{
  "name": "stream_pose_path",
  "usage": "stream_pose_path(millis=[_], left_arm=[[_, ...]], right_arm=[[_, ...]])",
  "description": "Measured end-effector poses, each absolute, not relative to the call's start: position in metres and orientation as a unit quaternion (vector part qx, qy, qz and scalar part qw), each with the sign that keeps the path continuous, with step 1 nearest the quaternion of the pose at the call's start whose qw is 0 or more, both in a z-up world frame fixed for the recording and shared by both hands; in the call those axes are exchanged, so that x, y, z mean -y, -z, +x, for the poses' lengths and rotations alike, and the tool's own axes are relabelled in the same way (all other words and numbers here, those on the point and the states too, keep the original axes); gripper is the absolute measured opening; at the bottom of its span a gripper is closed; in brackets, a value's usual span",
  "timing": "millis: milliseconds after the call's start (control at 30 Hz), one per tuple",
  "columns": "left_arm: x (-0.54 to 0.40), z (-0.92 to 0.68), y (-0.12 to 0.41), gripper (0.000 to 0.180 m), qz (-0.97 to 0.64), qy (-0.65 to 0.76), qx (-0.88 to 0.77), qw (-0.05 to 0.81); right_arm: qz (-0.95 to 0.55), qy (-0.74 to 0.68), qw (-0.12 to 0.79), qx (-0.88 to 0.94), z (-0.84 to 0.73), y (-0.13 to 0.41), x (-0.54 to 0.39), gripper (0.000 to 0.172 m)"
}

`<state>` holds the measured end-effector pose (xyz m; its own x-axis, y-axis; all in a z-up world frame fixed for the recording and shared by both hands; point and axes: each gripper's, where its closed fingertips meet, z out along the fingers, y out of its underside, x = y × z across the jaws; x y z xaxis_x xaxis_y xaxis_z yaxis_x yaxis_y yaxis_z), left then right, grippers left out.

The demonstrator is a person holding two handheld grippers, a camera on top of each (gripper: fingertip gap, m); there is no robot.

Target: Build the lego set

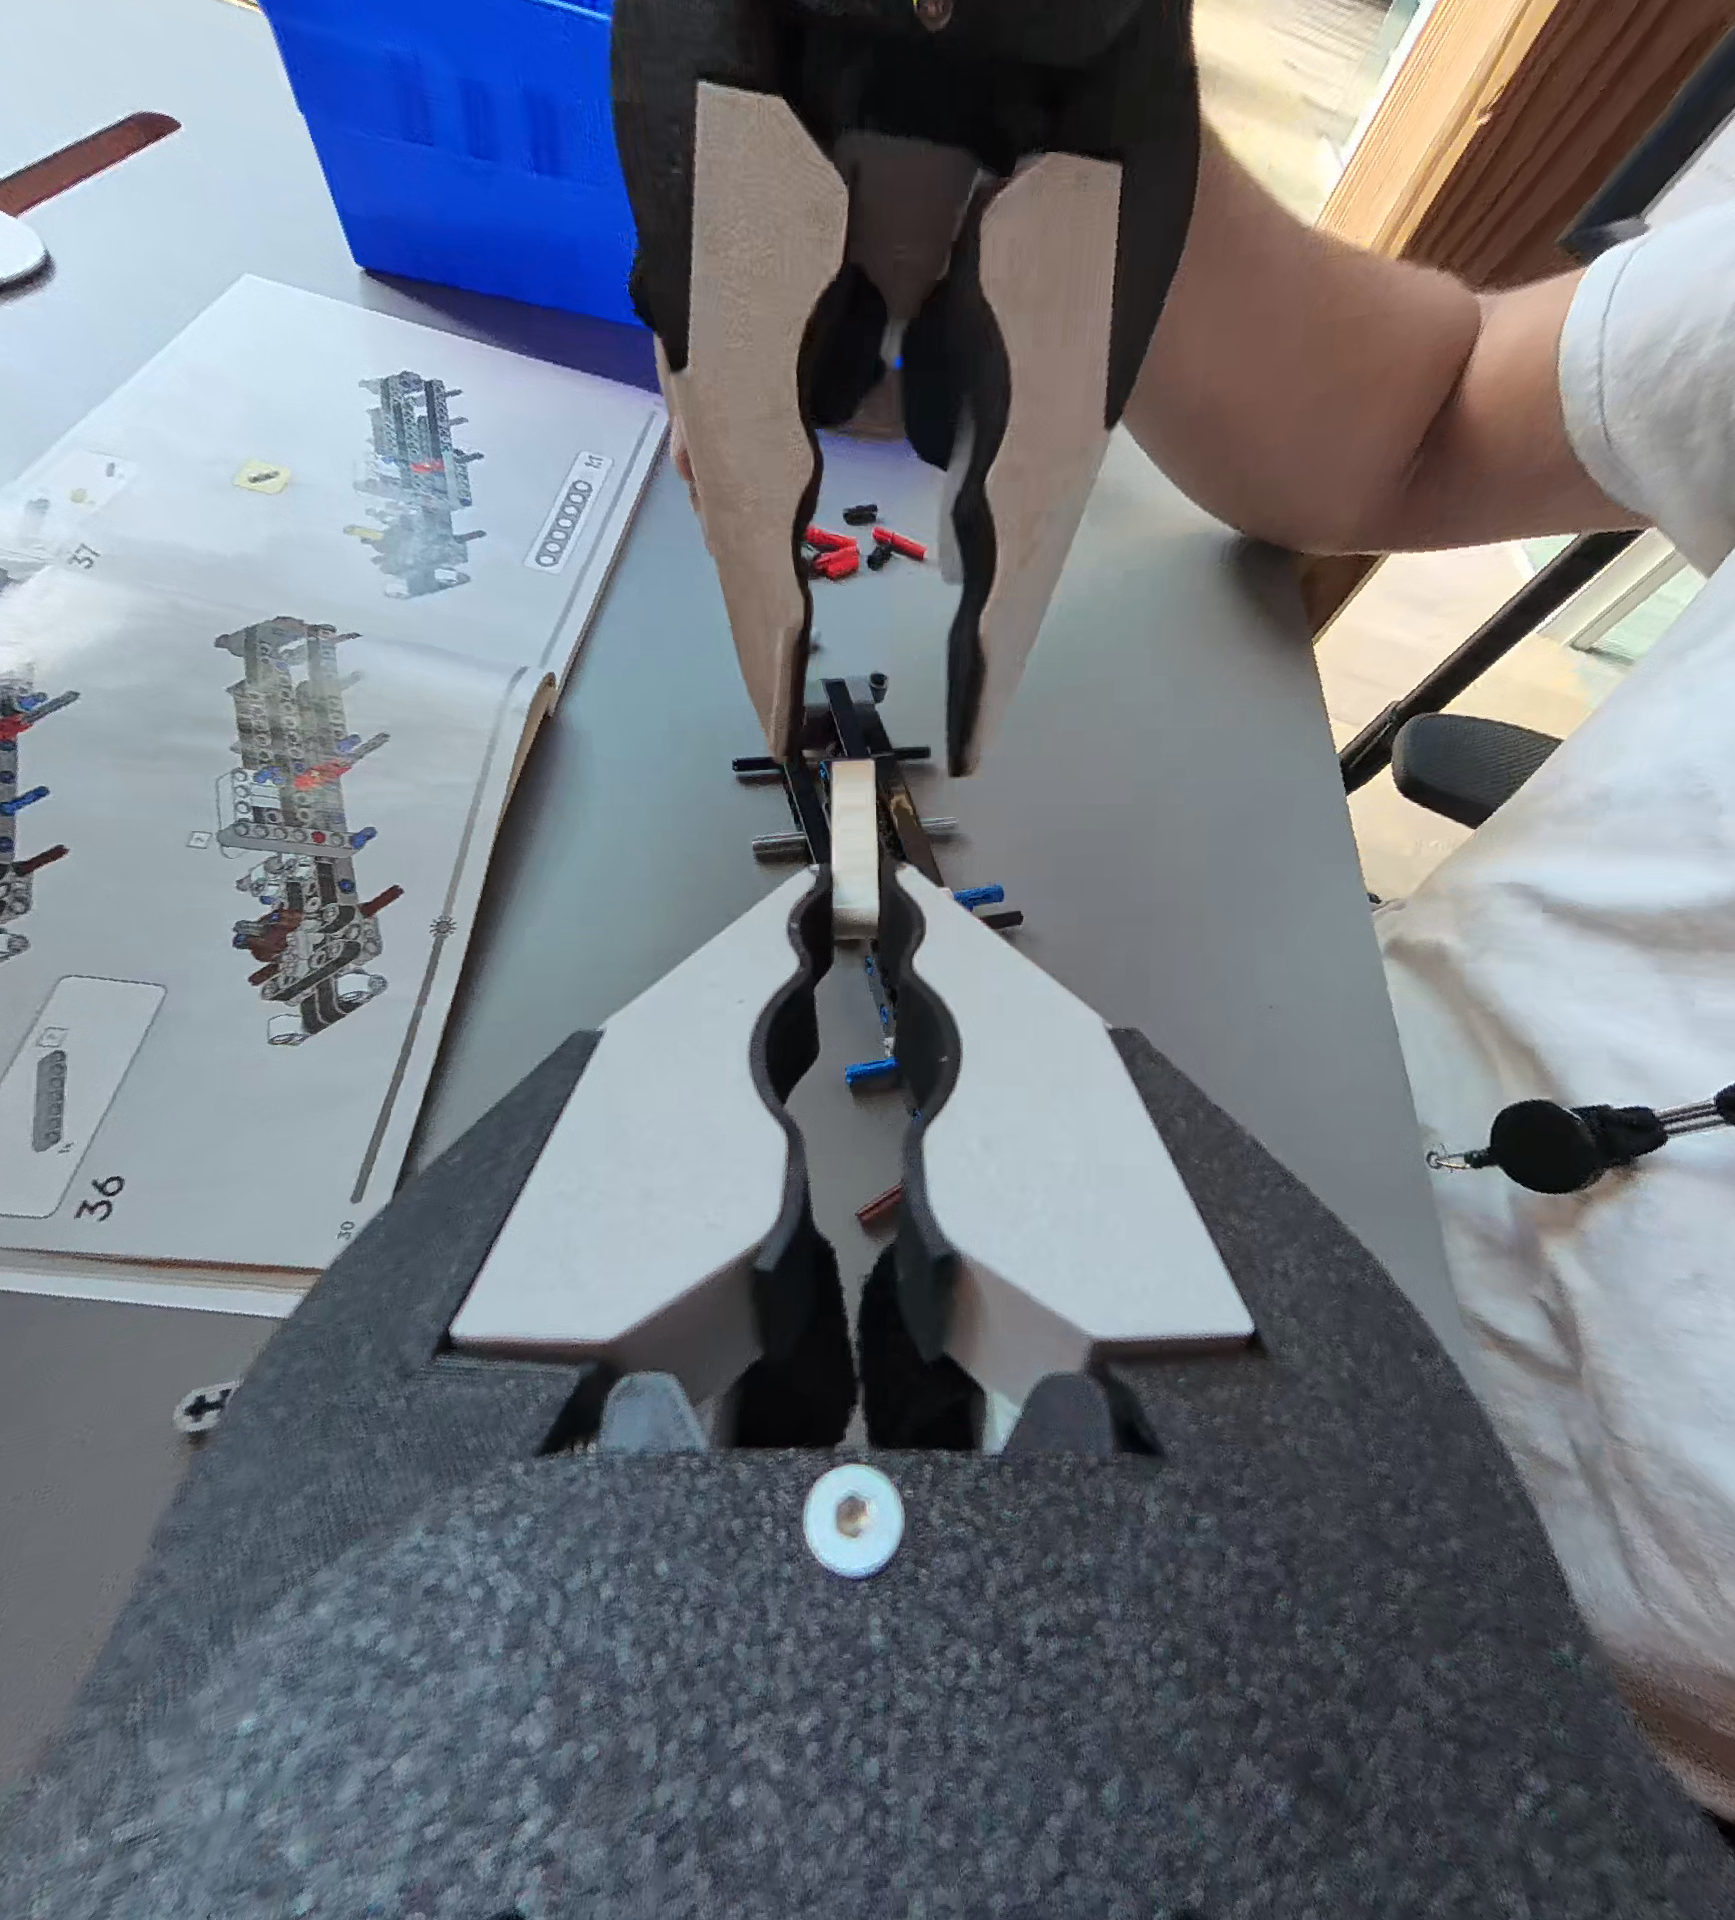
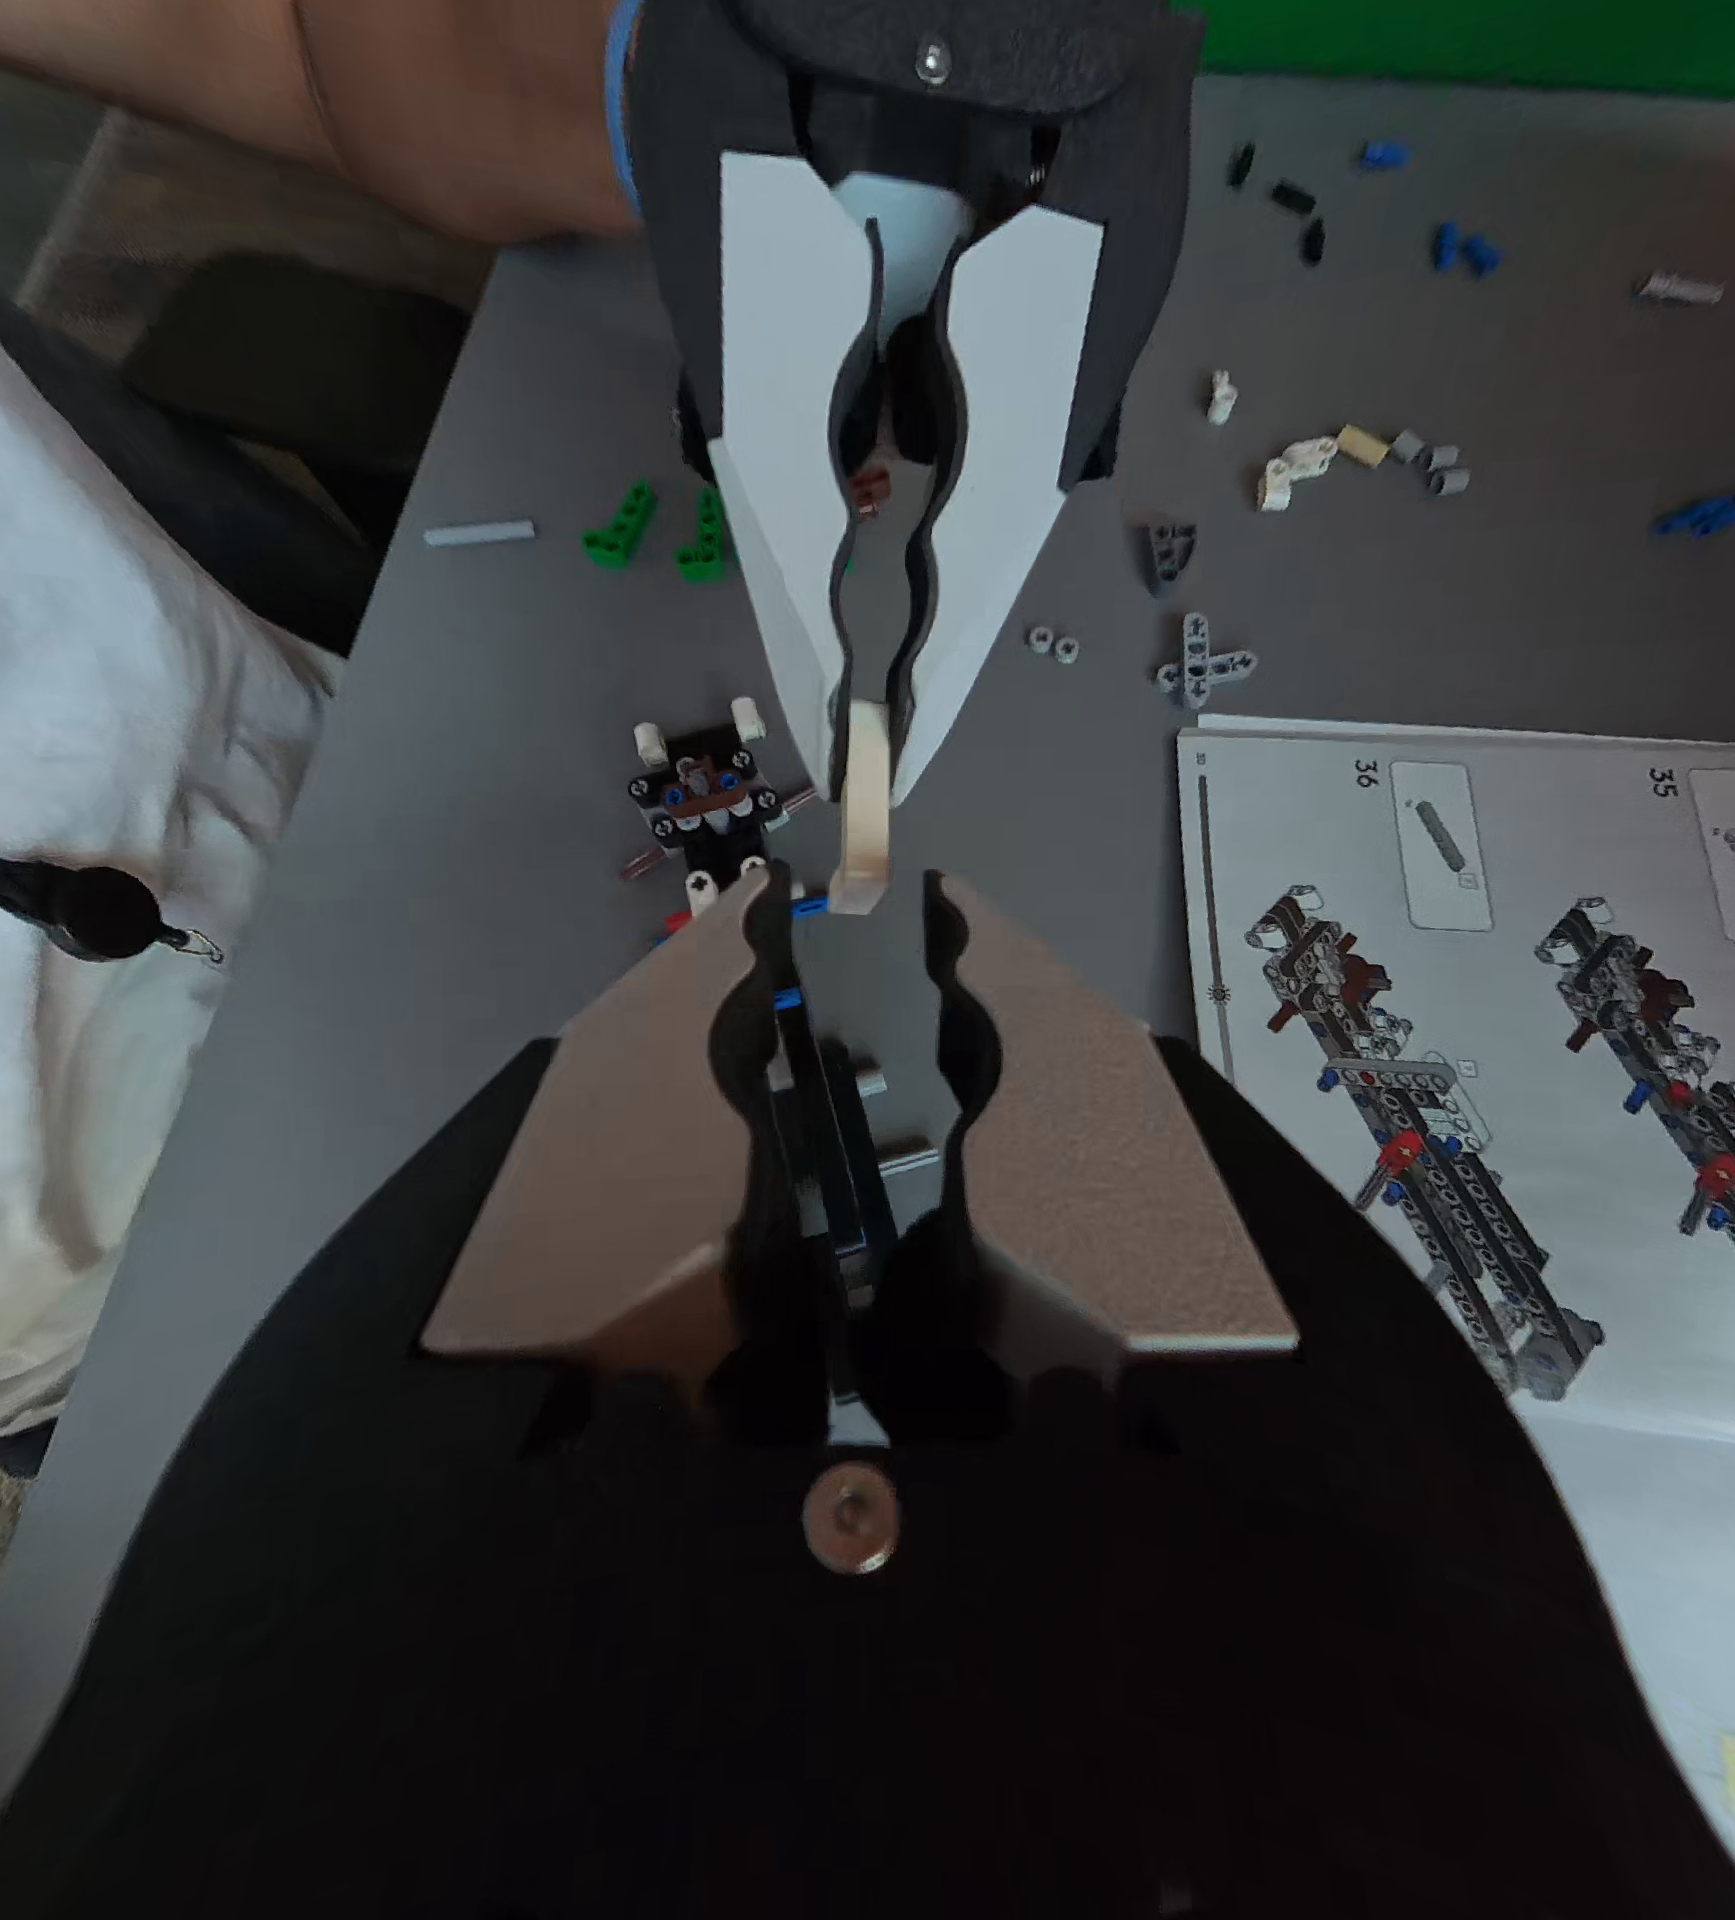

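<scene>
My left gripper [image 1: 855, 885] is shut on a cream curved beam [image 1: 855, 831], which sticks out forward from its white fingertips. In the right wrist view the left gripper [image 2: 863, 727] comes down from the top with the same beam [image 2: 863, 821] pinched at its tips. My right gripper [image 2: 852, 883], with tan fingers, is open; the beam's free end hangs between its tips, touching neither pad. A long black brick assembly [image 2: 821, 1122] lies on the table under the right gripper's jaws, close to its left finger. In the left wrist view the right gripper [image 1: 873, 758] stands open over that assembly [image 1: 858, 717].
An open instruction booklet [image 1: 219, 727] [image 2: 1517, 1039] lies beside the work spot. A blue bin [image 1: 468, 135] stands behind. A small black sub-assembly with white pins [image 2: 702, 800], green pieces [image 2: 624, 530], red pins [image 1: 842, 551] and loose parts [image 2: 1310, 468] are scattered about. A person in a white shirt [image 1: 1621, 935] sits at the table's edge. The tips of both grippers are at nearly the same place.
</scene>
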<state>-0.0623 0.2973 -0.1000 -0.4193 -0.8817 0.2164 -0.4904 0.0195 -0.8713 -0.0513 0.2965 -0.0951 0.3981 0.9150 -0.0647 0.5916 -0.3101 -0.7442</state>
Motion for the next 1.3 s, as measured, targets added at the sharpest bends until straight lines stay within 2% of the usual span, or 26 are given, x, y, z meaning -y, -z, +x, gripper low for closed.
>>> stream_pose_path(millis=[133,267,600,1300], left_arm=[[-0.3,-0.063,0.103,0.006,-0.506,0.462,-0.695,0.217],[-0.293,-0.061,0.108,0.006,-0.505,0.419,-0.715,0.241],[-0.259,-0.08,0.111,0.006,-0.527,0.421,-0.7,0.234],[-0.235,-0.082,0.123,0.006,-0.53,0.387,-0.71,0.257]], right_arm=[[-0.728,-0.302,0.414,0.456,-0.036,0.094,-0.285,0.038],[-0.736,-0.29,0.427,0.438,-0.019,0.104,-0.275,0.042],[-0.744,-0.243,0.381,0.492,-0.031,0.126,-0.253,0.05],[-0.743,-0.289,0.364,0.481,-0.031,0.142,-0.253,0.049]])
